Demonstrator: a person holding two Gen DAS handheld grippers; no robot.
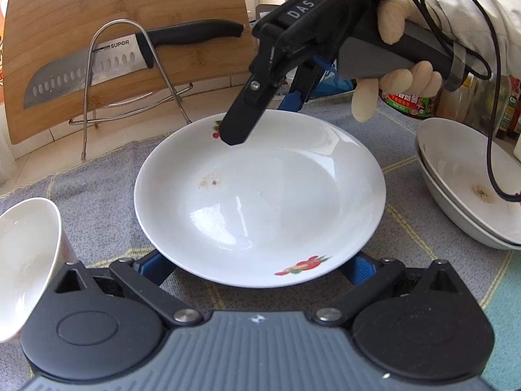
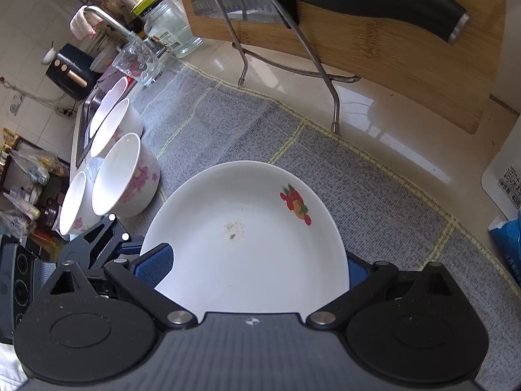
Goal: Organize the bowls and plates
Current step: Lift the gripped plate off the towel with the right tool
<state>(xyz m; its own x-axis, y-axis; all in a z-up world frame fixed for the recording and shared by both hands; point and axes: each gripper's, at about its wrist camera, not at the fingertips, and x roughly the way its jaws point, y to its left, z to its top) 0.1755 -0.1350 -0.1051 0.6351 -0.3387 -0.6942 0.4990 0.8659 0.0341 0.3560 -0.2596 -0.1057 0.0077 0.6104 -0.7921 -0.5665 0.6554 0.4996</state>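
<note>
Between the two claws, on the grey cloth (image 1: 97, 179) covering the desk, lay the white fruit-patterned plate (image 1: 260, 195), soiled near its centre. Left claw (image 1: 257, 268): spread wide, blue pads flanking the plate's near rim, plate directly ahead and grasped by neither pad. Right claw (image 1: 260, 110): reaching from the opposite side over the far rim, likewise wide in its own view, plate between its pads. Both stood equally near. Stacked dirty plates (image 1: 469, 189) waited to the right; flowered bowls (image 2: 125, 176) clustered beyond the left claw.
</note>
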